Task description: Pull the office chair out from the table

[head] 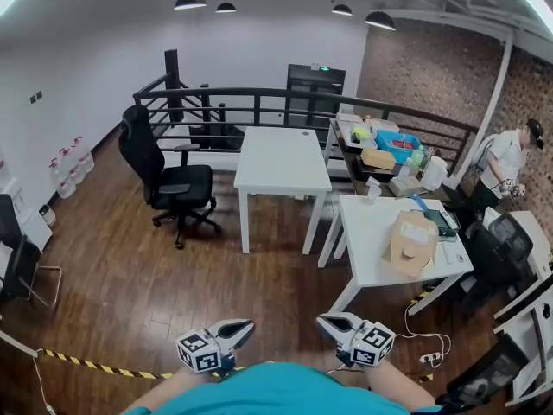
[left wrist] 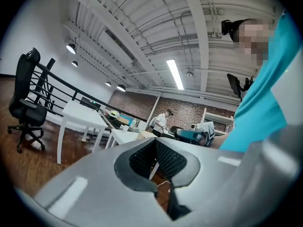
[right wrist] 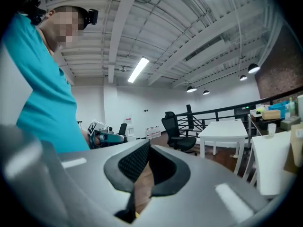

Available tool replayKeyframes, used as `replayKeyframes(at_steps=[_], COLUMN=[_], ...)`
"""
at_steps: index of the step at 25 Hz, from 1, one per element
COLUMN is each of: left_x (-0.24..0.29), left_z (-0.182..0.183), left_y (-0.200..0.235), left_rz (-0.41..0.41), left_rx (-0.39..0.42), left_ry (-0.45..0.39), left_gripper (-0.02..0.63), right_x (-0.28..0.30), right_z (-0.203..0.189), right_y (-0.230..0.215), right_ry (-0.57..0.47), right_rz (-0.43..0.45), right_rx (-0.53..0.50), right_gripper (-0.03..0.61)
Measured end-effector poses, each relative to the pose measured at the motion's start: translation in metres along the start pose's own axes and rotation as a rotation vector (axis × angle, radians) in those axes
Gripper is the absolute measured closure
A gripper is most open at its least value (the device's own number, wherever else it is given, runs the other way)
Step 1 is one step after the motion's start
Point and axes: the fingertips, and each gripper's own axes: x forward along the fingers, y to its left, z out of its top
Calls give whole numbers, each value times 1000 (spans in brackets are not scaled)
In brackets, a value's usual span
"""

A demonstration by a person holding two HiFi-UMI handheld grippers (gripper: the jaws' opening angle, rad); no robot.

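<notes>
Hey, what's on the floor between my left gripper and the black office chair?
Only bare wooden floor lies between the left gripper and the office chair, as the head view shows.

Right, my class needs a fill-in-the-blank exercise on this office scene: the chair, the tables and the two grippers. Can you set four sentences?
In the head view, the office chair is coloured ____.
It stands to the ____ of the far white table.
On the near white table sits a cardboard ____.
The left gripper and right gripper each hold ____.
Missing words: black; left; box; nothing.
</notes>
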Motion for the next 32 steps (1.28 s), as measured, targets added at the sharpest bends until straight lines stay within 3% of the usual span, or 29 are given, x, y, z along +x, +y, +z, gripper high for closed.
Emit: replayKeyframes(at_steps=[10,32], left_x=[-49,-54], left_z=[14,25], left_y=[19,37], left_rz=[-21,-27], left_rx=[34,54], left_ry=[12,-2], left_gripper=[588,588], right_x=[46,68], right_z=[4,7], right_y=[24,22], right_ry=[-36,-8], right_rz=[-65,-30], right_rx=[-21,-51], right_gripper=[581,581])
